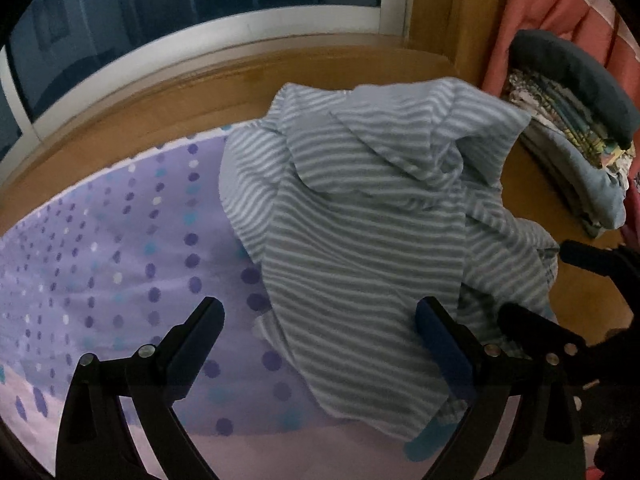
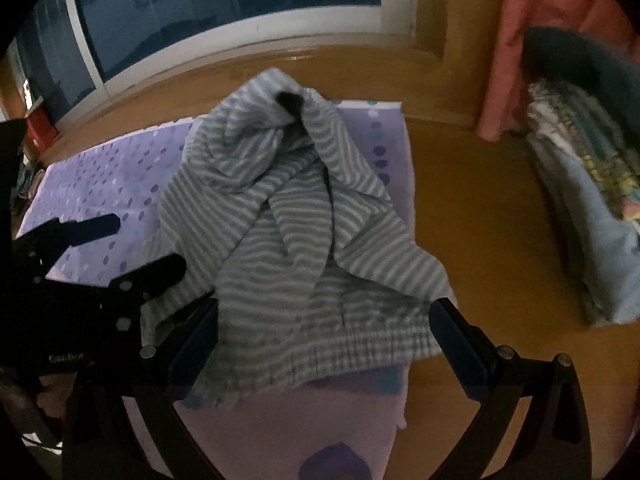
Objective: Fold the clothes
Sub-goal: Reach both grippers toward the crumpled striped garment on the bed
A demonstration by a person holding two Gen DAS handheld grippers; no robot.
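The left gripper (image 1: 318,318) has its two fingers spread wide, and between them lies the near part of a grey-and-white striped garment (image 1: 360,216). Its right finger touches the cloth; the left finger stands apart over the mat. Nothing is pinched. The right gripper (image 2: 324,320) is also spread wide, its fingers on either side of the garment's gathered hem, close to the fabric; I cannot tell if they press it.

There is one striped garment, crumpled in a heap on one purple dotted mat (image 1: 100,248), which lies on a wooden floor (image 2: 480,200). One pile of folded clothes (image 2: 592,200) sits at the right, near one pink curtain (image 2: 540,20), with a dark curved object over it that is hard to make out.

Both views are dim and blurred. The garment's kind is unclear. The pile is cut off by the picture's edge.
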